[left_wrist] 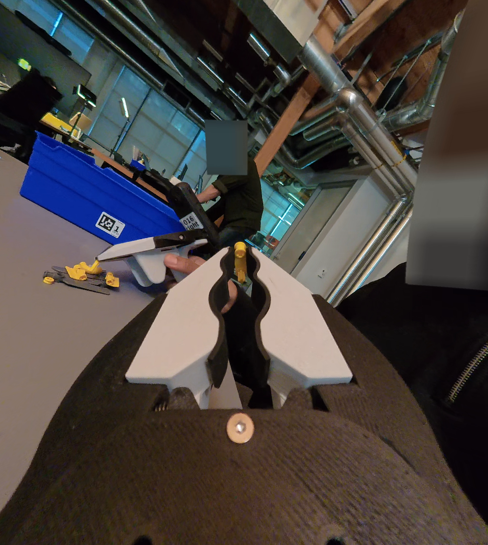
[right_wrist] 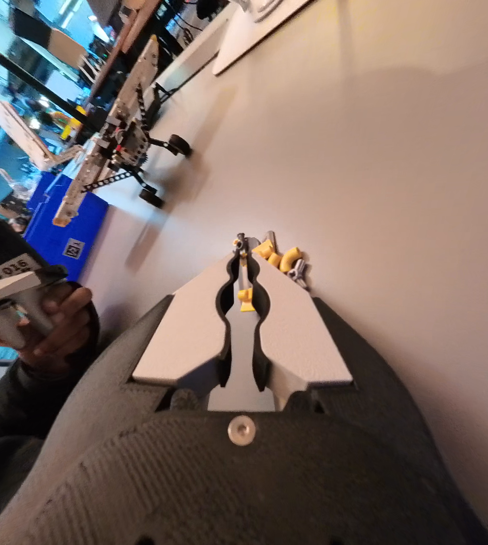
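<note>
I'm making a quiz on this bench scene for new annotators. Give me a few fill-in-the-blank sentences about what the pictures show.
1. The left claw is shut on a small ____ connector piece.
2. The bin on the table is ____.
3. The brick-built model stands on black ____.
4. The right claw has its tip down at a pile of yellow and ____ parts.

Missing words: yellow; blue; wheels; grey

Your two grippers match: the left gripper (left_wrist: 239, 259) and right gripper (right_wrist: 241, 256) each have pale grey wedge fingers, wavy black pads, a textured black body and one silver hex screw. You wear dark sleeves and a zipped jacket.
</note>
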